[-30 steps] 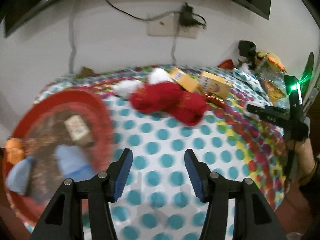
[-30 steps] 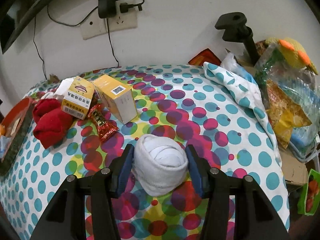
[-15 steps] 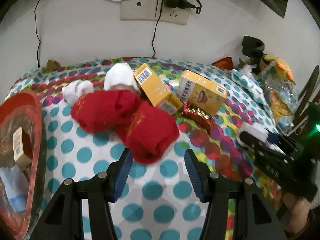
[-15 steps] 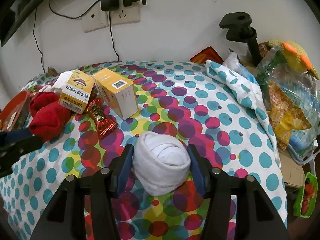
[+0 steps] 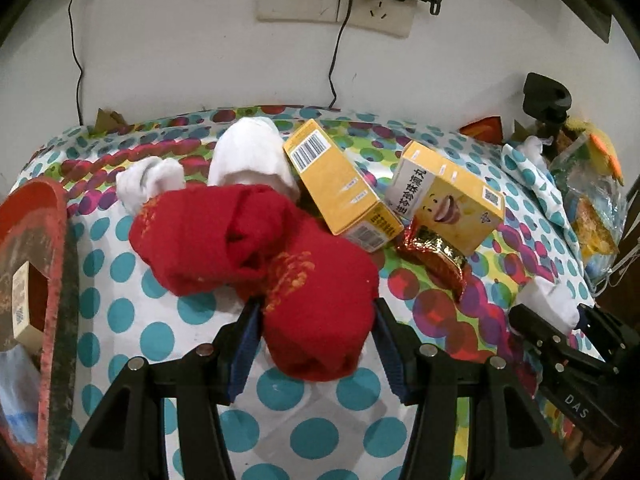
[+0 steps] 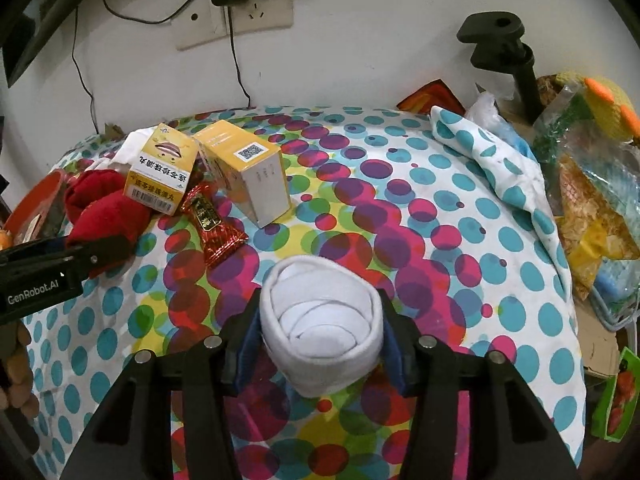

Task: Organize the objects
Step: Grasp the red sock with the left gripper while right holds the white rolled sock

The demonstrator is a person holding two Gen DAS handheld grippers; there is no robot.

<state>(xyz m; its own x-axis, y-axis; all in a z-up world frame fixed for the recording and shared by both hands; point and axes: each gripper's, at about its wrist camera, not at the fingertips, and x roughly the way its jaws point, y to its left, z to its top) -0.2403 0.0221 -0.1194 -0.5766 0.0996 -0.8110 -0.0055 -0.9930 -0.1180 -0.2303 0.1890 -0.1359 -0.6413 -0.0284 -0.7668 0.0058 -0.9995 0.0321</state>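
Note:
Two rolled red socks lie on the dotted tablecloth. The nearer red sock roll [image 5: 316, 312] sits between the fingers of my left gripper [image 5: 314, 344], whose jaws stand open around it; the other red roll [image 5: 208, 240] lies just behind. My right gripper [image 6: 320, 340] has its jaws closing on a white sock roll [image 6: 320, 320], and both pads touch its sides. In the left wrist view the same white sock roll [image 5: 548, 300] shows at the right edge.
Two yellow boxes [image 5: 340, 184] [image 5: 452, 200], a red foil packet [image 5: 436, 256] and two white socks [image 5: 248, 156] lie behind the red rolls. A red tray [image 5: 52, 280] holding small items is at the left. Bags [image 6: 592, 200] and a black clamp [image 6: 500, 40] crowd the right side.
My left gripper has swung right, away from the red tray, and come down around the nearer red sock roll. The right gripper has stayed in place with the white roll between its fingers.

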